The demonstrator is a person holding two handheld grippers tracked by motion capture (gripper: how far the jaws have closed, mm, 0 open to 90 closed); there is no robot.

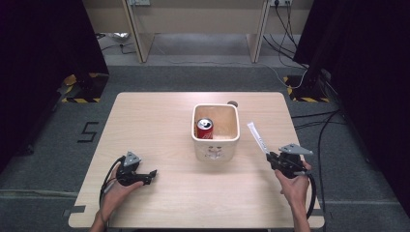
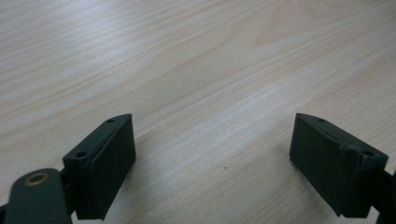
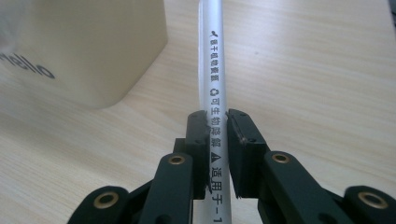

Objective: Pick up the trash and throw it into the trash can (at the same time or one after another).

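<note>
High view. Light wooden table (image 1: 159,125) on grey floor. Near its middle, a cream square bin (image 1: 216,143), open at the top, with a red drink can (image 1: 204,128) standing inside against the left wall. A small dark round spot (image 1: 233,103) lies on the table just behind the bin. Left gripper (image 1: 151,174) rests low at the front left, held by the left hand (image 1: 116,191), well apart from the bin. Right gripper (image 1: 272,158) at the front right, held by the right hand (image 1: 296,186), grips a white wrapped stick (image 1: 257,137) that slants up and away toward the bin's right side without touching it.

Left gripper view. Bare wood grain of the table (image 2: 196,60); the two black jaws stand wide apart with nothing between them. The high view is too small to show this gap.

Right gripper view. The jaws are clamped on the white wrapped stick (image 3: 214,70), which runs straight up between them. Black printed characters and small symbols along the wrapper can be seen here, unreadable from above. To the left, the cream bin (image 3: 88,51) stands near the stick, with dark lettering on its wall, partly cut off.
</note>
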